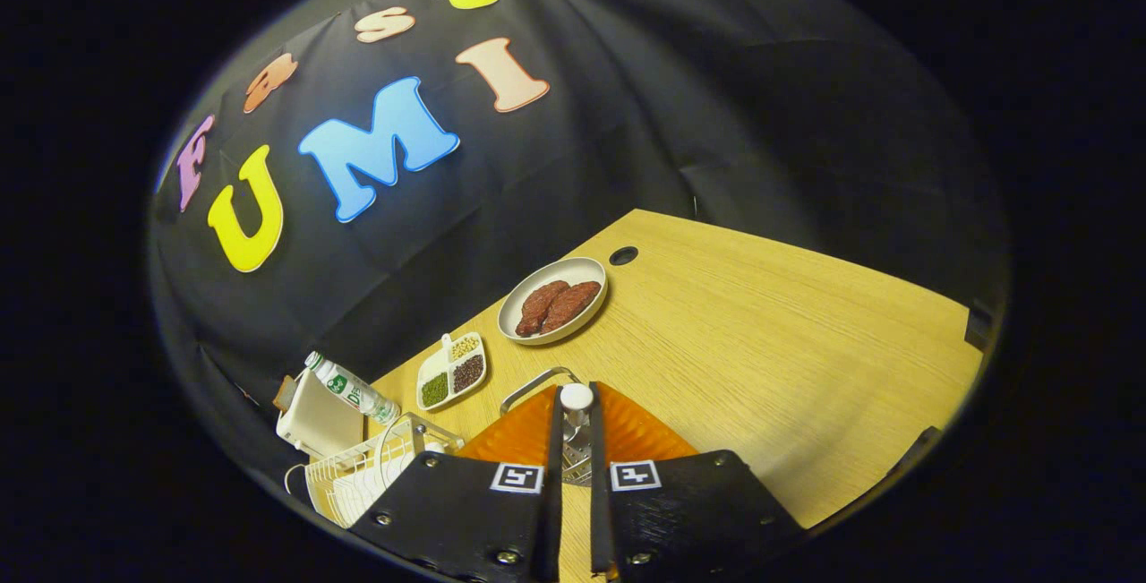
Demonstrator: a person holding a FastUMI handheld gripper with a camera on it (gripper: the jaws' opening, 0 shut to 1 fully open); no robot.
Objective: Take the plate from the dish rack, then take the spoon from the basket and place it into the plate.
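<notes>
Gripper (pixel 573 422): fingers pinch the spoon (pixel 576 397), lower centre.
Orange plate (pixel 524 435): directly beneath the fingers.

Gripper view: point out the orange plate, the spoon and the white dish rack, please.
orange plate (pixel 640 433): gripper view, ribbed surface beside the tool (pixel 574 440), whose fingers close on the spoon.
spoon (pixel 576 397): gripper view, rounded white end between the fingertips.
white dish rack (pixel 354 478): gripper view, wire frame beside the plate.

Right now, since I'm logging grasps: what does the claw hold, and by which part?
The claw is shut on the spoon, gripping just behind its white end, over the orange plate.
</notes>
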